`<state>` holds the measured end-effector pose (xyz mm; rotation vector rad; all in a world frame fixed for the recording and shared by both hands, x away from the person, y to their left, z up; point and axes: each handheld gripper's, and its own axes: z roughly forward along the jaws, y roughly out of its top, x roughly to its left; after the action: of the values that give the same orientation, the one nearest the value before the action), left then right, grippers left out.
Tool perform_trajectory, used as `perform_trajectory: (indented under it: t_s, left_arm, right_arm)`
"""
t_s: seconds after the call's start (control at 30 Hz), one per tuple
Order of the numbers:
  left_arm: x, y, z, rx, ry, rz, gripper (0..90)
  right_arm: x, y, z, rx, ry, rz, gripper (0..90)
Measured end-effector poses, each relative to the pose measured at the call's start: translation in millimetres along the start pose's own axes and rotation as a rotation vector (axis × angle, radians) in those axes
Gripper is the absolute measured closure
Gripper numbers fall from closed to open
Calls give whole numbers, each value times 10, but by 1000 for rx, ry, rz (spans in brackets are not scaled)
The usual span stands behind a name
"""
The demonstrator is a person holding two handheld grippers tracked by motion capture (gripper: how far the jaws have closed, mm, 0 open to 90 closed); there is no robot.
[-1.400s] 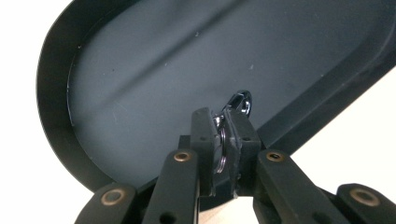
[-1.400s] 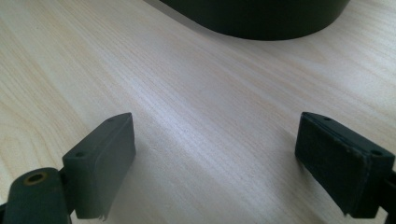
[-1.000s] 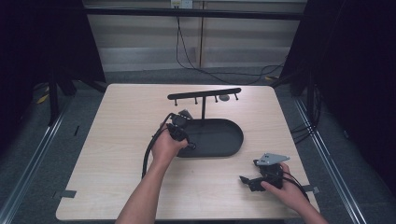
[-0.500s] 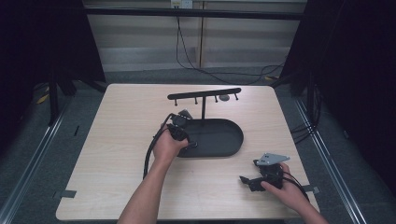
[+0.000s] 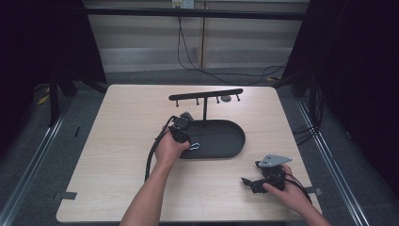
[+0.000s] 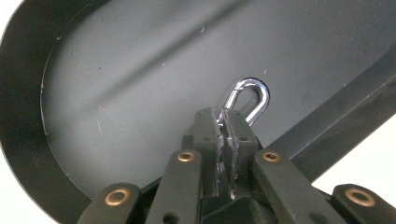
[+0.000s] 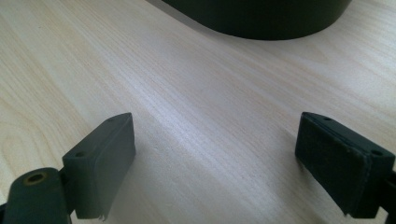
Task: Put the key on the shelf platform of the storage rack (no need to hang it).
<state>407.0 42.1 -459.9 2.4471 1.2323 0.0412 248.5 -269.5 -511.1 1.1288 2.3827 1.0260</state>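
Observation:
A shiny metal carabiner clip (image 6: pixel 250 100) is pinched between the jaws of my left gripper (image 6: pixel 225 122), its silver loop sticking out past the fingertips just above the floor of the black oval tray (image 6: pixel 140 70). From above, the left gripper (image 5: pixel 189 142) hangs over the tray's left end (image 5: pixel 230 149), with the clip (image 5: pixel 195 146) glinting there. My right gripper (image 7: pixel 224 154) is open over bare wood, nothing between its jaws; it rests near the table's front right (image 5: pixel 251 184).
A black T-shaped hanger rack (image 5: pixel 205 95) with small hooks rises from the tray's back. The tray's dark rim (image 7: pixel 261 21) lies ahead of the right gripper. Light wooden tabletop (image 5: pixel 117 141) spreads left and in front; cables trail behind the table.

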Motion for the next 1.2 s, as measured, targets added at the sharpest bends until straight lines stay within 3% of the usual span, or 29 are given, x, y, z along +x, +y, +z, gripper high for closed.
perform_trajectory:
  t_s: [0.47,0.77,1.2]
  left_arm:
    - [-7,-7,-42,-10,0,1,683]
    - [-5,-20,-118,-27,-3,-2,505]
    - [-2,-45,-228,-3,-18,9,444]
  right_arm:
    - [0,0,0,0,-1,0,117]
    - [2,0,-1,1,-1,1,117]
    - [2,-2,-2,-1,-1,-2,117]
